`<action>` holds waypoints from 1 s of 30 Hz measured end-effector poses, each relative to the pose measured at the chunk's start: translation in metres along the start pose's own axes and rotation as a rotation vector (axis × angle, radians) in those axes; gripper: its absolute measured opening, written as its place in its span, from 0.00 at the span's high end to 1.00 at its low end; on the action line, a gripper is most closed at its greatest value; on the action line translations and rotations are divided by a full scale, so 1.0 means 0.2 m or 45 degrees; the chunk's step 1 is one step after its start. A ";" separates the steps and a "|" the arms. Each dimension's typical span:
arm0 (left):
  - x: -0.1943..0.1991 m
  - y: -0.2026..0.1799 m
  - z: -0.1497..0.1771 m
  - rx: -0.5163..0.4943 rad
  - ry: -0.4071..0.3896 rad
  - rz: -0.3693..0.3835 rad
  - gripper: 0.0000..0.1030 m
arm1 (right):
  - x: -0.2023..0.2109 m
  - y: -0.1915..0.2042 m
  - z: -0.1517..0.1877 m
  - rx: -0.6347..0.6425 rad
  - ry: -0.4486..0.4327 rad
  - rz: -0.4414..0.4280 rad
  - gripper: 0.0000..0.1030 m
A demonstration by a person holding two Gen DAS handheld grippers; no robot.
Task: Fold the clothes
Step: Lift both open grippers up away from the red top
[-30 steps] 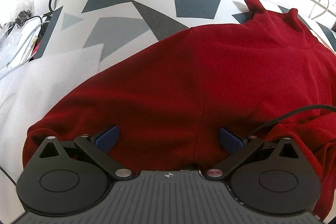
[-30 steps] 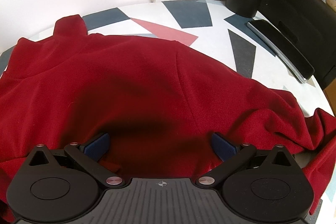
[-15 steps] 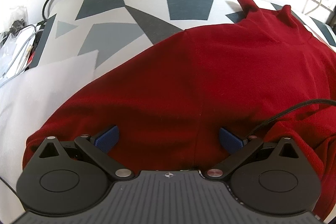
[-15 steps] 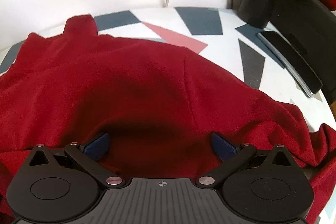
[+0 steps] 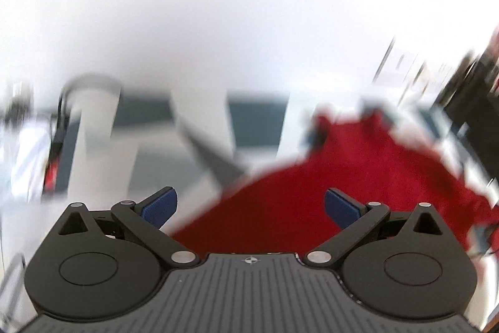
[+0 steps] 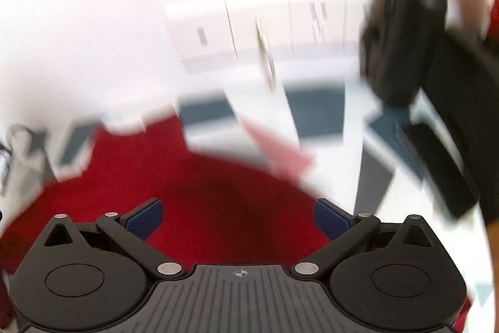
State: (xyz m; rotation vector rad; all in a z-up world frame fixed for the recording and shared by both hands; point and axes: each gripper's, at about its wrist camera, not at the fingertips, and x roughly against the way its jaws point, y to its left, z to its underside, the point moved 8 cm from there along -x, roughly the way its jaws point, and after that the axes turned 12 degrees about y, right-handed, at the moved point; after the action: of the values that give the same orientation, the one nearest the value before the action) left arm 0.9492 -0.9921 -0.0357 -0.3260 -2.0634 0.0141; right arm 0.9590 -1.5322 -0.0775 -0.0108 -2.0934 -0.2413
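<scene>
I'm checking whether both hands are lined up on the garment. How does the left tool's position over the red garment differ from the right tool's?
The left tool sits off-centre: its left pad is over the patterned table and only its right pad over the red garment. The right tool has red cloth across the whole gap. Both are open, gripping nothing, and both views are motion-blurred.

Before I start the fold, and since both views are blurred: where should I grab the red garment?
Probably at its near edge, coming in low from the near side. The garment lies spread on the table, and both grippers hang over that part with jaws open. Blur hides the exact hem.
</scene>
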 end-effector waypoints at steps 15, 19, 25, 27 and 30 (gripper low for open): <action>-0.58 -0.35 -0.34 -0.109 0.149 0.280 0.37 | -0.40 0.28 -0.33 0.346 -0.027 -0.068 0.63; -0.76 -0.41 -0.37 -0.123 0.216 0.301 0.37 | -0.58 0.34 -0.35 0.346 0.048 -0.114 0.59; -0.92 -0.43 -0.41 -0.132 0.251 0.291 0.54 | -0.83 0.43 -0.38 0.381 0.125 -0.119 0.59; -0.95 -0.43 -0.42 -0.137 0.246 0.296 0.60 | -0.89 0.44 -0.39 0.384 0.146 -0.124 0.60; -0.99 -0.43 -0.43 -0.134 0.247 0.309 0.71 | -0.96 0.46 -0.42 0.389 0.167 -0.125 0.60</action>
State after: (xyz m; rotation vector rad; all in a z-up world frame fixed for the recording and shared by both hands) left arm 1.0941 -1.1332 -0.1497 -0.6175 -1.8265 0.0208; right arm 1.1387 -1.4394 -0.1842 0.2839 -1.9824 0.0210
